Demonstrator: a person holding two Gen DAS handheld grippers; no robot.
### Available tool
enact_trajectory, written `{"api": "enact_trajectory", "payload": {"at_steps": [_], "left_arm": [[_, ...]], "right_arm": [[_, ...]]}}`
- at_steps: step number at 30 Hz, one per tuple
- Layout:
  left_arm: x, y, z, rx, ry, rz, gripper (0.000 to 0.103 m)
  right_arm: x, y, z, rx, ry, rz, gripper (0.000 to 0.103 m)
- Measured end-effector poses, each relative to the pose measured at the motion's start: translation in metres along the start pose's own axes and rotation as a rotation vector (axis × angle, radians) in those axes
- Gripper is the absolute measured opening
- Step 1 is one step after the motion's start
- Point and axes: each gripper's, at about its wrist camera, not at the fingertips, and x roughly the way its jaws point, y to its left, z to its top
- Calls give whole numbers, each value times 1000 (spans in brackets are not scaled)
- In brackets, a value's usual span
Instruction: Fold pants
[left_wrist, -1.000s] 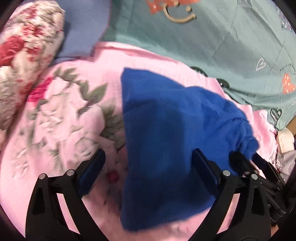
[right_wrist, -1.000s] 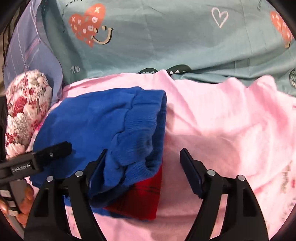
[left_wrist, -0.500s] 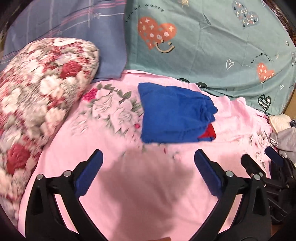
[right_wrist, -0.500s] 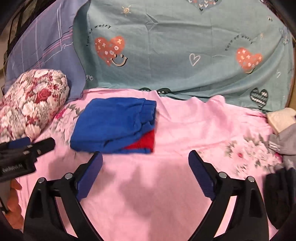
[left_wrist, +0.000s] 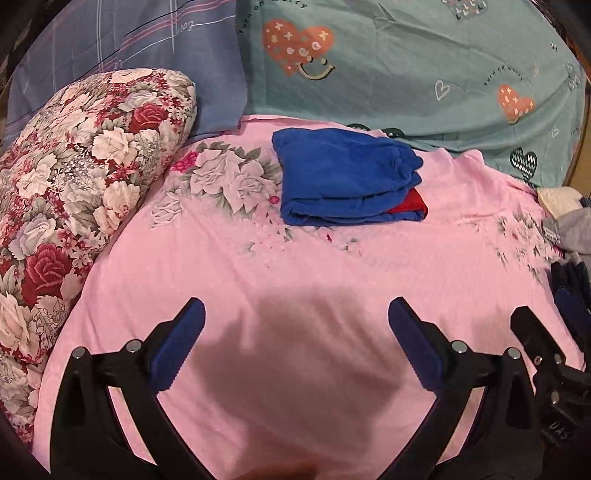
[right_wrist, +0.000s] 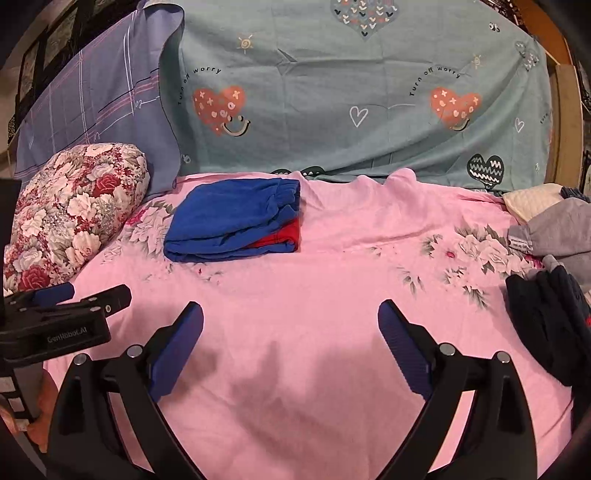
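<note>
Blue pants (left_wrist: 343, 177) lie folded in a compact stack on the pink bed sheet (left_wrist: 295, 273), near the floral pillow (left_wrist: 74, 177); red lining shows at one edge. A second ago I was right over the cloth; now I've drawn both tools well back. Left hand-held gripper (left_wrist: 295, 347) and right hand-held gripper (right_wrist: 290, 349): jaws wide apart, holding nothing. Judgement: fold finished. Unfolded clothes (right_wrist: 550, 236) wait at right.

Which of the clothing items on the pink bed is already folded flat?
The blue pants, lying beside the floral pillow, with red showing at one edge. The grey garment and dark garment at the right edge lie crumpled.
</note>
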Motion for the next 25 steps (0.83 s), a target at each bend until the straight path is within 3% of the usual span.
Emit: {"api": "enact_trajectory", "payload": {"at_steps": [25], "left_arm": [[4, 0, -5, -10, 26, 15, 101]], "right_arm": [[4, 1, -8, 5, 40, 41, 95]]}}
